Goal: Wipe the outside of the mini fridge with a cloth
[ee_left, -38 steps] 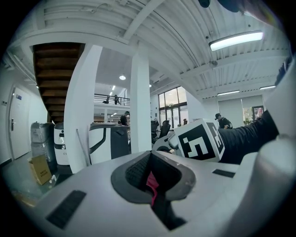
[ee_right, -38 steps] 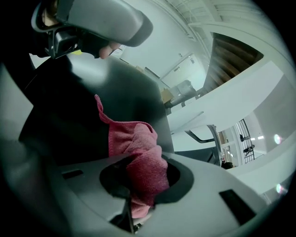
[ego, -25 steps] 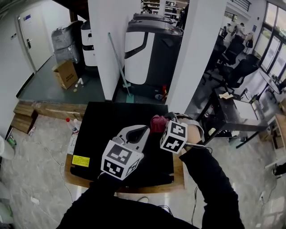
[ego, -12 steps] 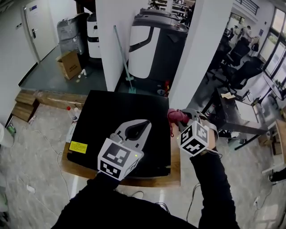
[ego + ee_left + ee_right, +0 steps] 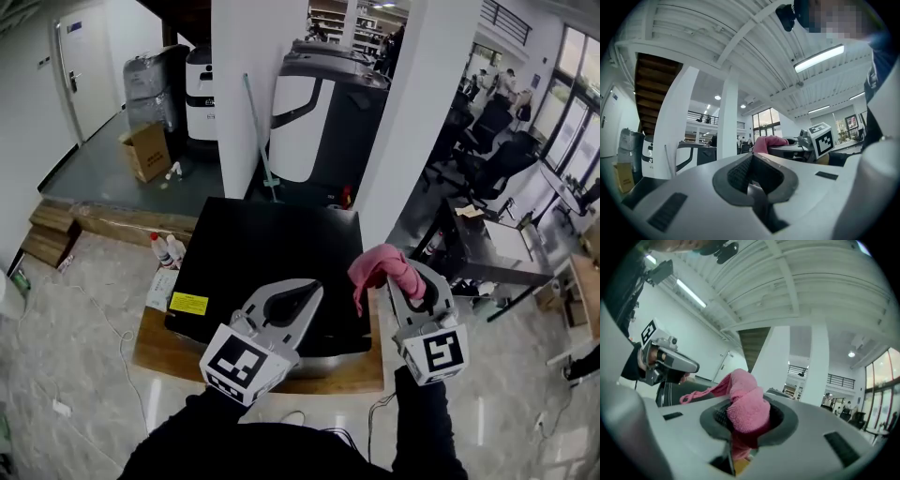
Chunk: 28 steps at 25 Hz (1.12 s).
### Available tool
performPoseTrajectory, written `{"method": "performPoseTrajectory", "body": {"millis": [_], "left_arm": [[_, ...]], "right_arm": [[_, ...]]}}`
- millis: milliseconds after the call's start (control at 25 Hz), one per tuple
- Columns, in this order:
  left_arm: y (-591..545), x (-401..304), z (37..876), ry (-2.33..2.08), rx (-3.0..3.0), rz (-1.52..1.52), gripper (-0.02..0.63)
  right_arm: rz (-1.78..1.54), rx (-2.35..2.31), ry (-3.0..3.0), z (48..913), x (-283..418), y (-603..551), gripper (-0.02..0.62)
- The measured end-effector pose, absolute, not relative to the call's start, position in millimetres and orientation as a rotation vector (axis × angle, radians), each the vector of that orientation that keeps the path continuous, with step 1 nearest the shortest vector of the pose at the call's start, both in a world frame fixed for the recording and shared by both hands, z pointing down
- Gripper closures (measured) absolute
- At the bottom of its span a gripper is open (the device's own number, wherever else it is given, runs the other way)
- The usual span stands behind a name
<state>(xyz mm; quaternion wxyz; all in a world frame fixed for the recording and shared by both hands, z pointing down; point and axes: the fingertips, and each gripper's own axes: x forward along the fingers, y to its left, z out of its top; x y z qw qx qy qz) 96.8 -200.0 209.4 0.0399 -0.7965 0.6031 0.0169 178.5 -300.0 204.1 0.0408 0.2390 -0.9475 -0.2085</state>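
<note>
Since the earlier frames, the right tool has been drawn off the top of the mini fridge and out past its right edge, while the left tool has been kept over the front part of the black top. The pink cloth is seen clamped between the right tool's jaws, bunched at their tips, with a thin strand hanging down beside the fridge's right front corner; whether it touches the fridge cannot be told. In the left gripper view the left tool's jaws are seen brought together with nothing between them. The fridge is set on a wooden board on the tiled floor, and a yellow label is stuck near its front left corner. Two small bottles are stood on the floor just beside the fridge's left side.
</note>
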Motion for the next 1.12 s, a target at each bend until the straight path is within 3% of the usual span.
{"method": "performPoseTrajectory", "body": {"millis": [600,1120], "left_arm": [[-130.9,174.0,246.3,1.802,-2.554,0.132,0.600],[-249.8,300.3,251.1,1.921,-2.428,0.279,0.600]], "right_arm": [[-0.443,0.976,-2.881,247.5,263.8,-258.0,0.499],[-0.470,0.704,-2.938,275.1,297.9,-388.5,0.499]]}}
